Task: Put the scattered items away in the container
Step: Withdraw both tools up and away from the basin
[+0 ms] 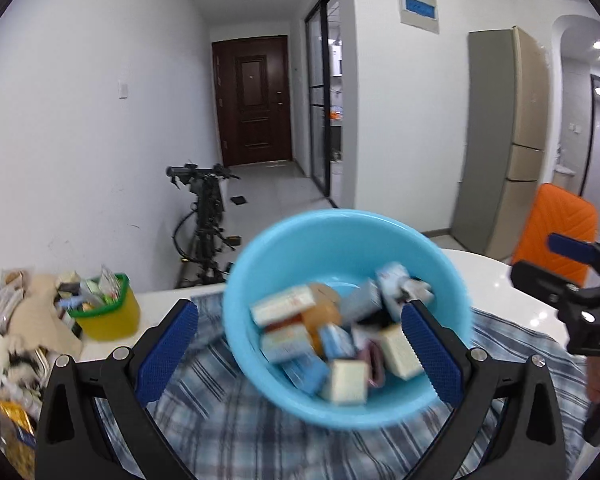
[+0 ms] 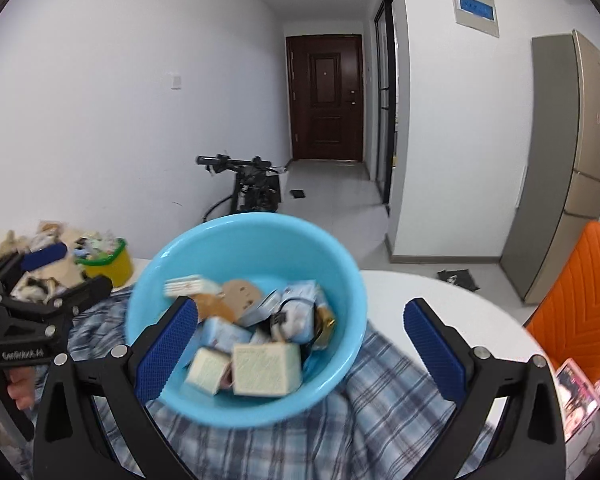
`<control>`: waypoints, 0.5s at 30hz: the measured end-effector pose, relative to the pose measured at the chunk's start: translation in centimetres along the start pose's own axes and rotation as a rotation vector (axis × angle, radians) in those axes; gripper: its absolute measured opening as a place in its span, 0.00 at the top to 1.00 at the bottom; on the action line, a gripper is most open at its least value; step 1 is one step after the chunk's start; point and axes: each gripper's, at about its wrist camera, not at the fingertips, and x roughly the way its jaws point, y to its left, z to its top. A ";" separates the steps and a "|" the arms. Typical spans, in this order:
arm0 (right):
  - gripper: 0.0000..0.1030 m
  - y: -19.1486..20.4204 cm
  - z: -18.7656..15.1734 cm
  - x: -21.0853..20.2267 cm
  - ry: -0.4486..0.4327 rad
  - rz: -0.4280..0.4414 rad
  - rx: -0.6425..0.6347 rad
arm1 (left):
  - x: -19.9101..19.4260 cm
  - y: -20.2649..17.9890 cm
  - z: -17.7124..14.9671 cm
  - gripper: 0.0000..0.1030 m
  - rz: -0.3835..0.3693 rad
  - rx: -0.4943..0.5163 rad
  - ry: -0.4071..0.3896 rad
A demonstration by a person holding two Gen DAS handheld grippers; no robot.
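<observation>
Blue bowl (image 1: 312, 256) on the bench's checked cloth (image 2: 380, 392) already brims with small boxes (image 2: 266, 368); left claw (image 1: 300, 344) and right claw (image 2: 302, 344) gape wide, holding nothing. Little looks left.

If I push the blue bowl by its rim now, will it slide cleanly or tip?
The blue bowl looks like thin plastic, so probably light, though the small boxes piled inside add weight. It sits on a rumpled plaid cloth, which will likely bunch and drag rather than let it slide. A high rim push may tip it; push low.
</observation>
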 end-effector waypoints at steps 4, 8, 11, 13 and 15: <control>0.00 0.8 -1.2 -2.4 -0.012 0.009 0.006 | -2.8 -1.4 -1.6 0.00 0.030 0.019 0.029; 0.00 0.8 -2.4 -5.3 -0.057 0.039 0.013 | -7.3 -2.7 -3.6 0.00 0.032 0.013 -0.032; 0.00 1.5 -3.7 -7.9 -0.093 0.070 0.000 | -9.9 -3.2 -4.7 0.00 0.029 0.014 -0.071; 0.00 1.9 -4.5 -8.9 -0.097 0.088 -0.007 | -11.7 -3.6 -5.4 0.00 0.021 0.021 -0.098; 0.00 2.5 -5.2 -10.1 -0.094 0.116 -0.020 | -13.4 -4.0 -6.2 0.00 -0.022 0.031 -0.115</control>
